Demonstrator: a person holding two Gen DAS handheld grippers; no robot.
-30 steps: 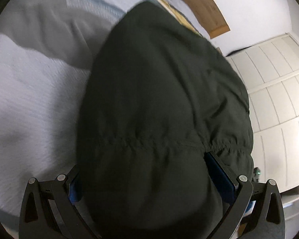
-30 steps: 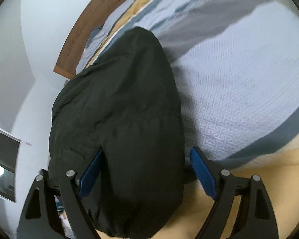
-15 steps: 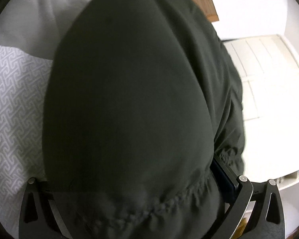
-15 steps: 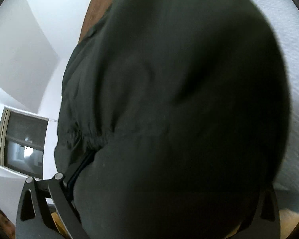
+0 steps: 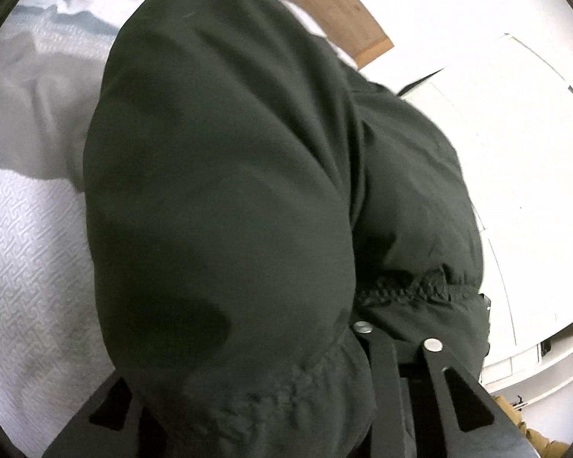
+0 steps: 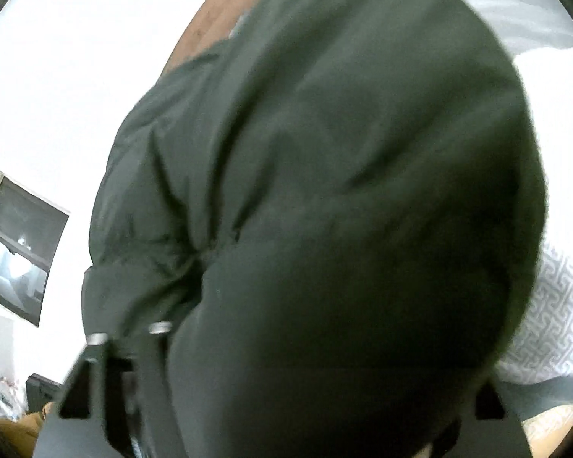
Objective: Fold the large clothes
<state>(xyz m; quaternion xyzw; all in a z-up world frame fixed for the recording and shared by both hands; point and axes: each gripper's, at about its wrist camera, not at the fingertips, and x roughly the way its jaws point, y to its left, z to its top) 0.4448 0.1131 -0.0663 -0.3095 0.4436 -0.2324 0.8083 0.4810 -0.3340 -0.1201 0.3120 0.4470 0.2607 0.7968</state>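
A large dark green garment (image 5: pixel 225 198) with a gathered elastic hem fills most of the left wrist view. It bulges over my left gripper (image 5: pixel 244 347) and hides the fingertips; the jaws have closed in on the hem. The same garment (image 6: pixel 343 210) fills the right wrist view and drapes over my right gripper (image 6: pixel 305 347), whose jaws have also closed in on the fabric. The cloth hangs lifted off a white patterned bedspread (image 5: pixel 23 267).
The bed has a wooden headboard (image 5: pixel 336 11) at the far end. White closet doors (image 5: pixel 515 175) stand right of the bed. A dark window (image 6: pixel 15 252) is on the wall at left. The bedspread (image 6: pixel 561 313) shows at the right edge.
Both grippers have closed on the garment's hem and lifted it. The fabric now bulges close to both cameras and the view has tilted up toward the walls.
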